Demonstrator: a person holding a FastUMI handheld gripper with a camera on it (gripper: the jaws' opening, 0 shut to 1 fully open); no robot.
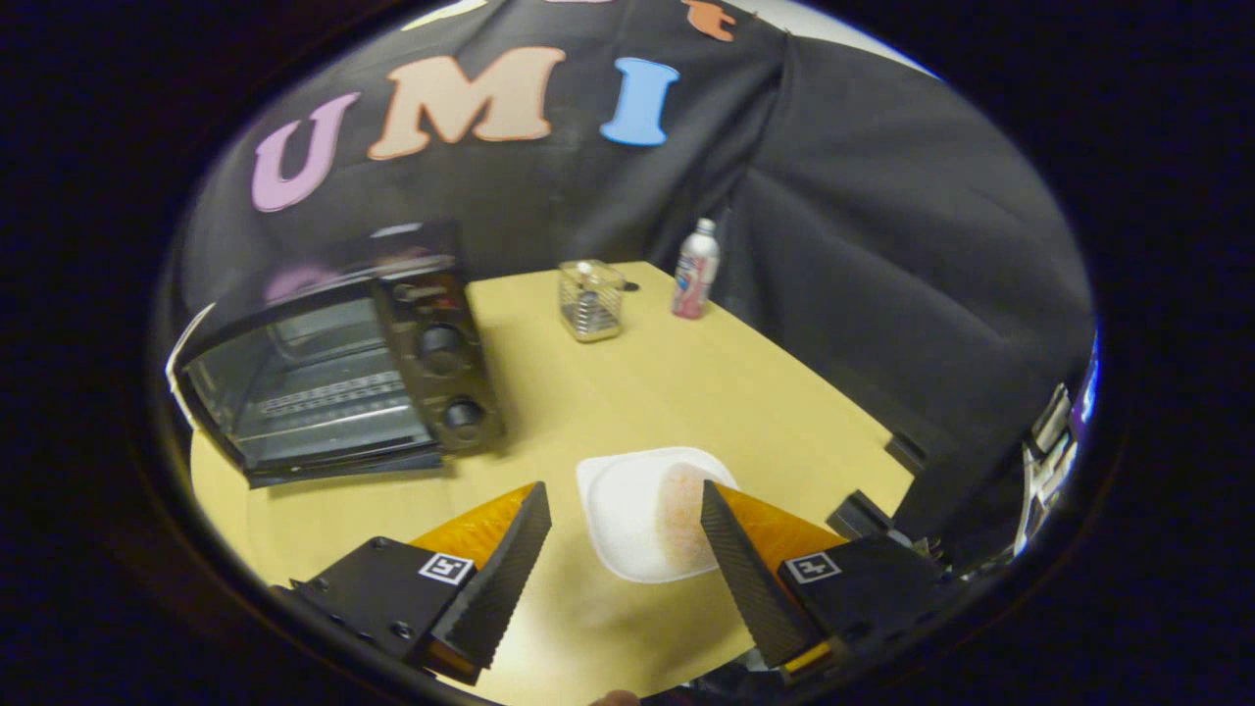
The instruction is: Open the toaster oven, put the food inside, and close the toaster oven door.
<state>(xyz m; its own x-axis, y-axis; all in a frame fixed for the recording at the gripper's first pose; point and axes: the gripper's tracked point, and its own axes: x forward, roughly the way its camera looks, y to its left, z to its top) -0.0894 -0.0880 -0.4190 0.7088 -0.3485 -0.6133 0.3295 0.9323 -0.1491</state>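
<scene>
1. The gripper [626,549] hangs over the pale wooden desk [745,392] with its fingers spread wide and released, grasping nothing.
2. The food, a round pinkish-orange item [683,510] on a white, rounded-square plastic tray [627,505], sits between the fingertips and just ahead of them. It lies toward the finger at 4 o'clock, which partly hides it, so I cannot tell its exact shape.
3. The black toaster oven [343,378] stands at about 10 o'clock from the fingers, well apart from the tray. Its glass door [343,469] lies folded down flat on the desk, the wire rack inside exposed.
4. My reading: opening is done and picking up the food comes next. The fingers probably need to shift slightly toward 3 o'clock to centre on it.
5. Far back at 12 o'clock stand a small wire-mesh basket [591,299] and a pink-labelled plastic bottle [695,270].
</scene>
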